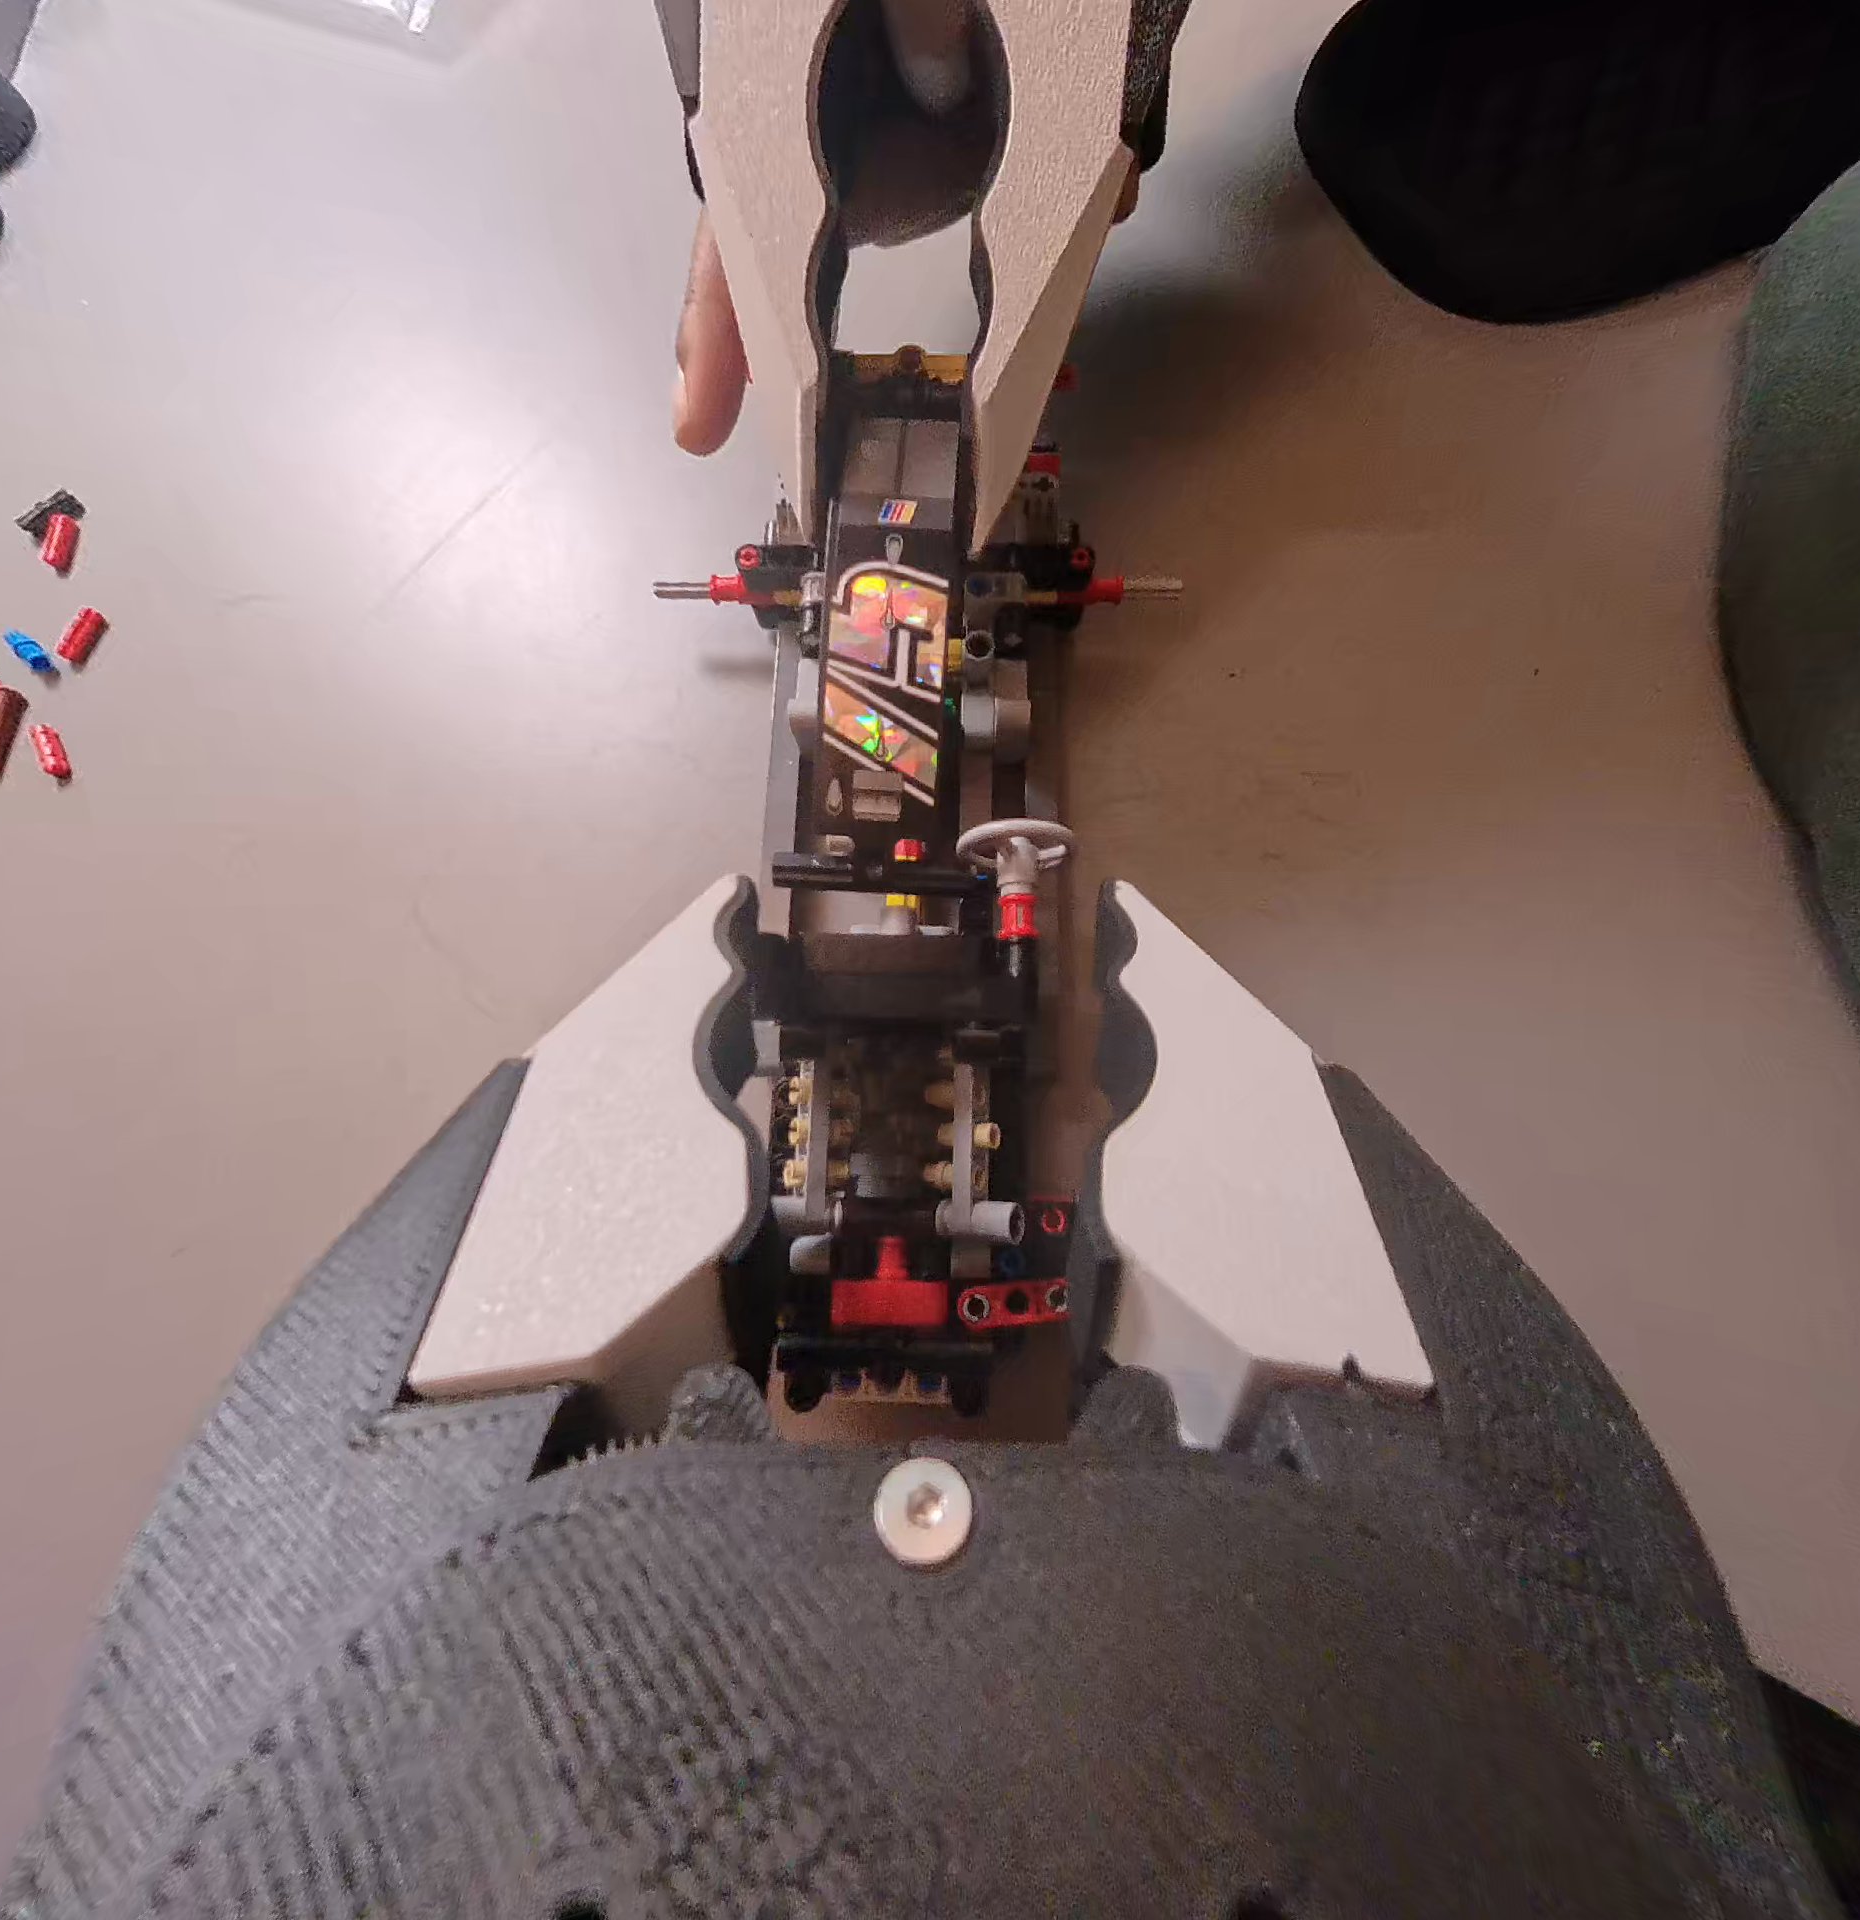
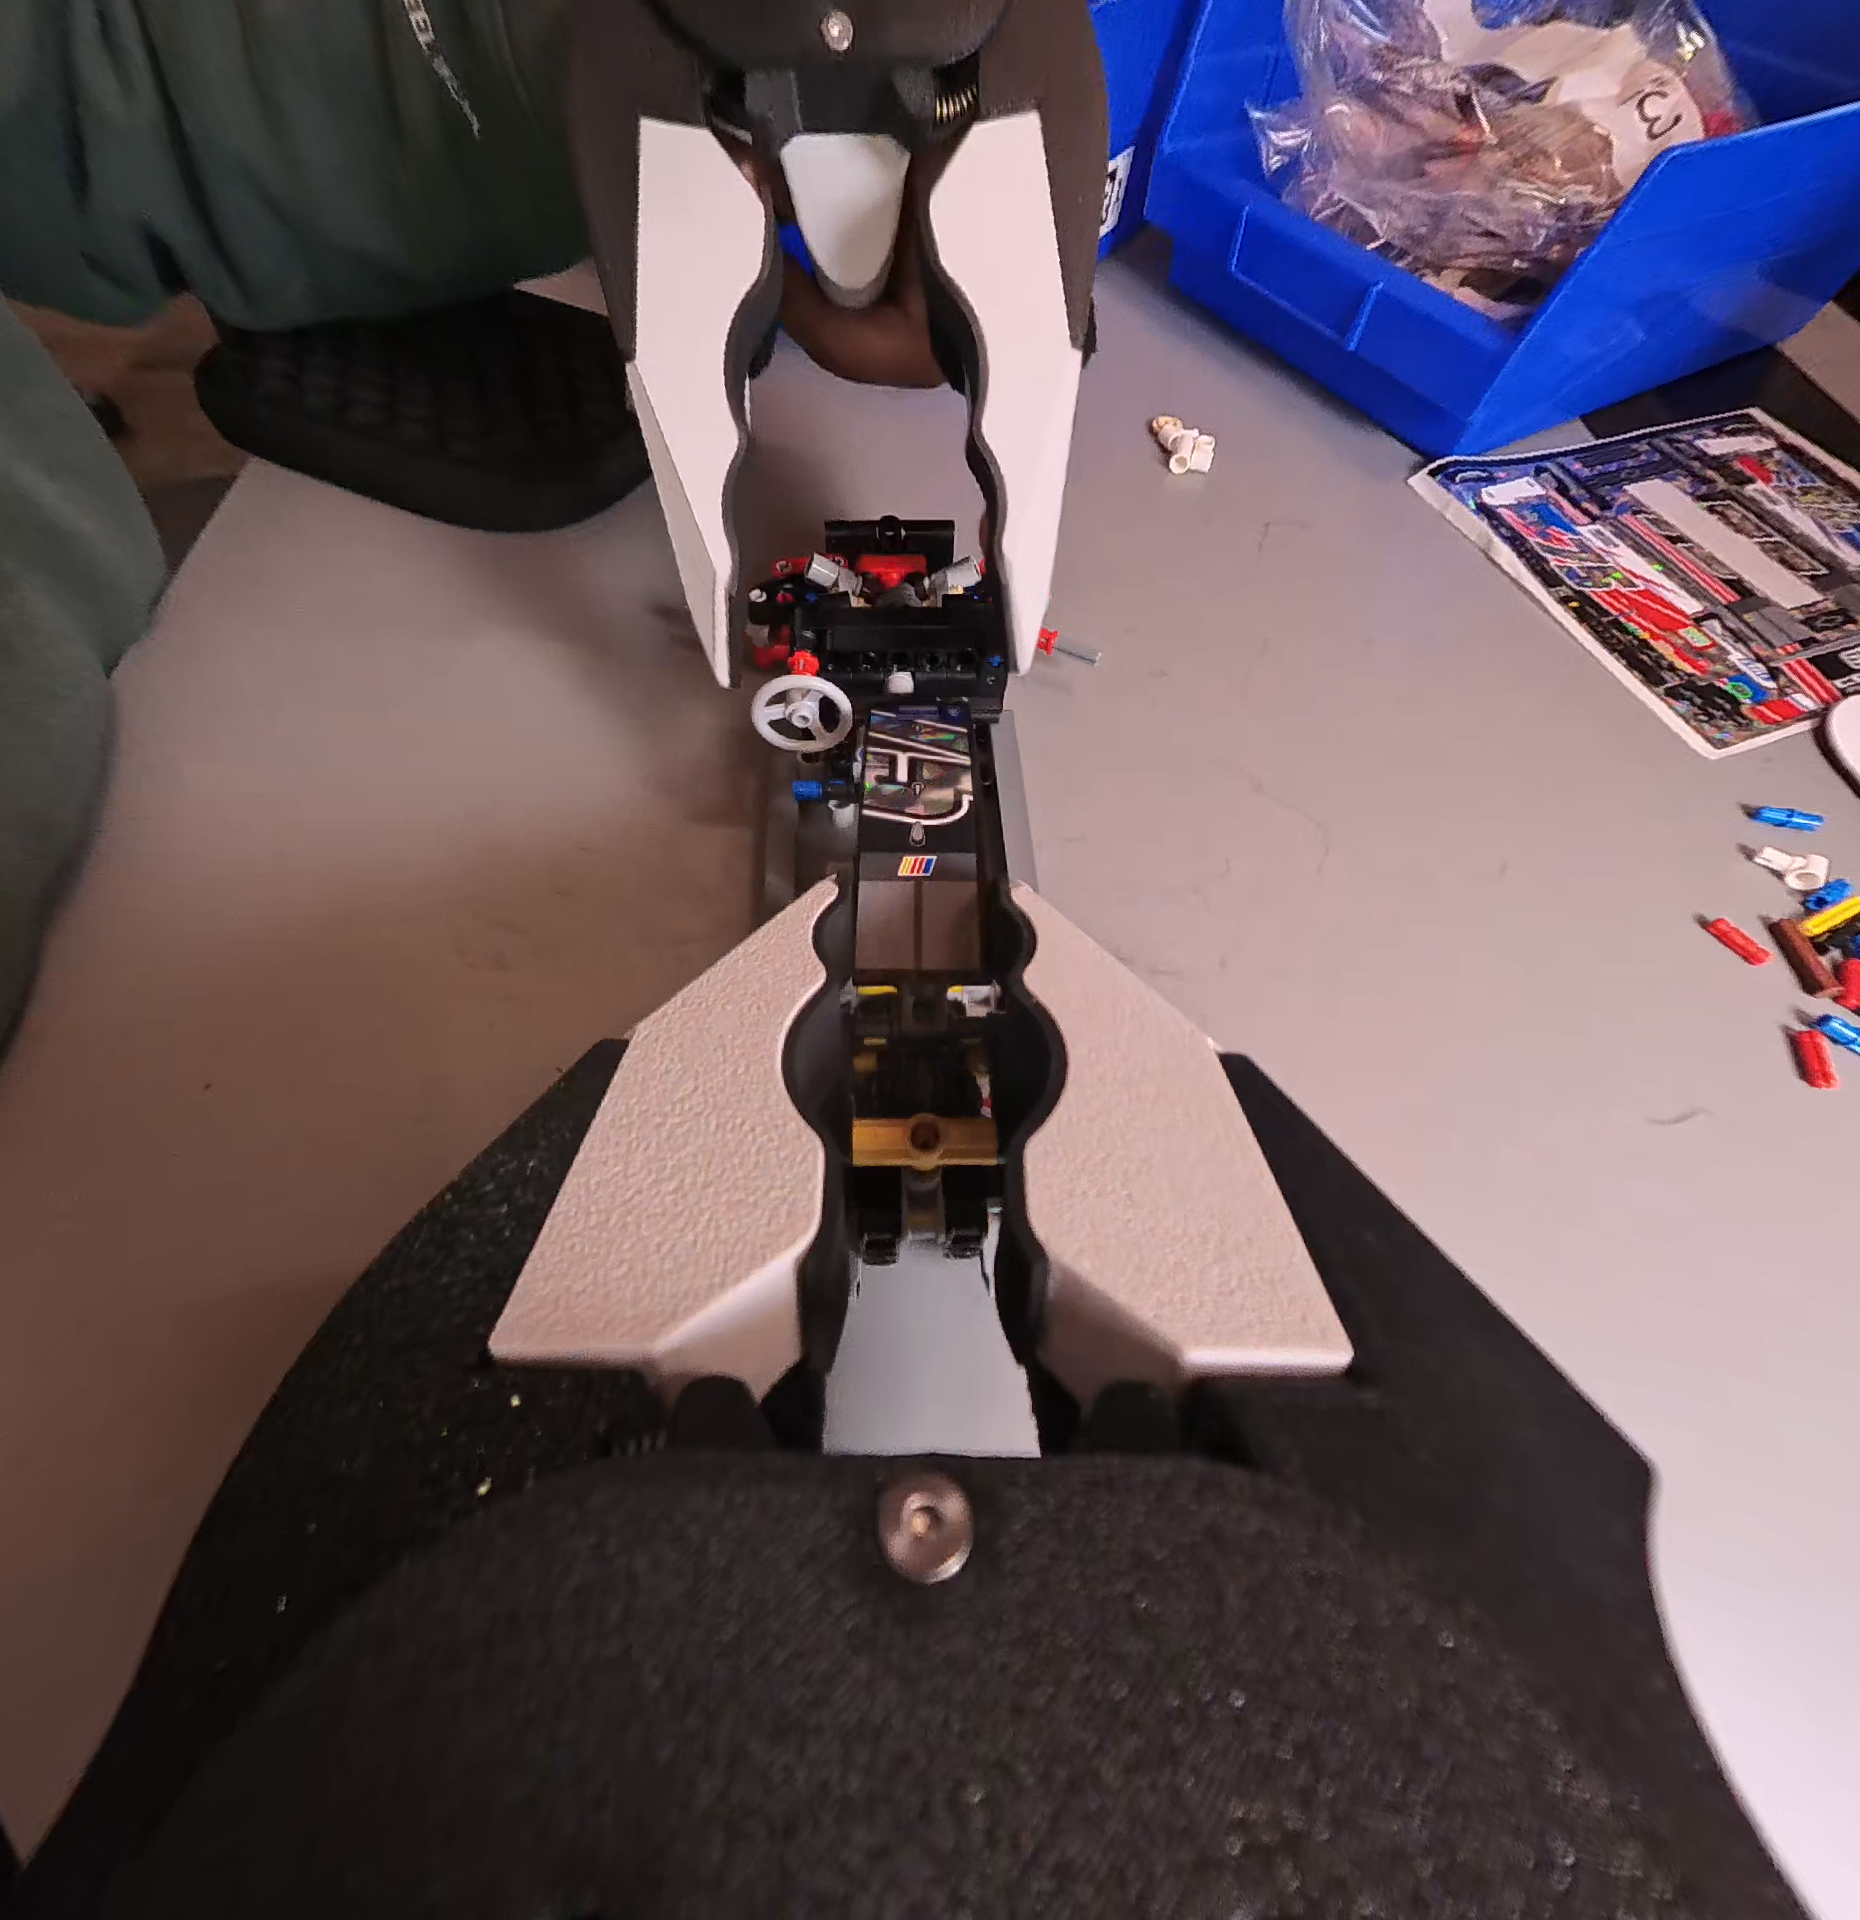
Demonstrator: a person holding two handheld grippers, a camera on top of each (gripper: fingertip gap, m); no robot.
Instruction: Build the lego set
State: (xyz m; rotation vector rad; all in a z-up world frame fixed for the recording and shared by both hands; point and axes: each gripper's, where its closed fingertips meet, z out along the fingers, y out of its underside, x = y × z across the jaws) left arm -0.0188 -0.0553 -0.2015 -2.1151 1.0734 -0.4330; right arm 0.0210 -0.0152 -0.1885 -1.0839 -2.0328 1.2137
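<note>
In the left wrist view, the left gripper (image 1: 926, 914) reaches forward low over the table (image 1: 386, 935). Its jaws stand apart around the near end of the lego car (image 1: 890, 727). The left finger sits against the car's side, and a gap shows beside the right one, so I cannot tell if it grips. The car's long side runs straight away from the jaws. Its white steering wheel (image 1: 1012, 840) sits just past the tips. At the far end, the right gripper (image 1: 895, 520) points back this way, and a thumb (image 1: 710, 353) shows beside it. Small loose pieces (image 1: 43, 644) lie far left, partly cut off.

In the right wrist view, the right gripper (image 2: 921, 894) is clamped on the car's narrow front (image 2: 918, 1039). The car (image 2: 910, 790) stretches ahead to the left gripper (image 2: 874, 665), whose jaws straddle the engine end. A blue bin (image 2: 1528, 239), a booklet (image 2: 1684, 582) and loose pieces (image 2: 1830, 966) lie right of the jaws.
</note>
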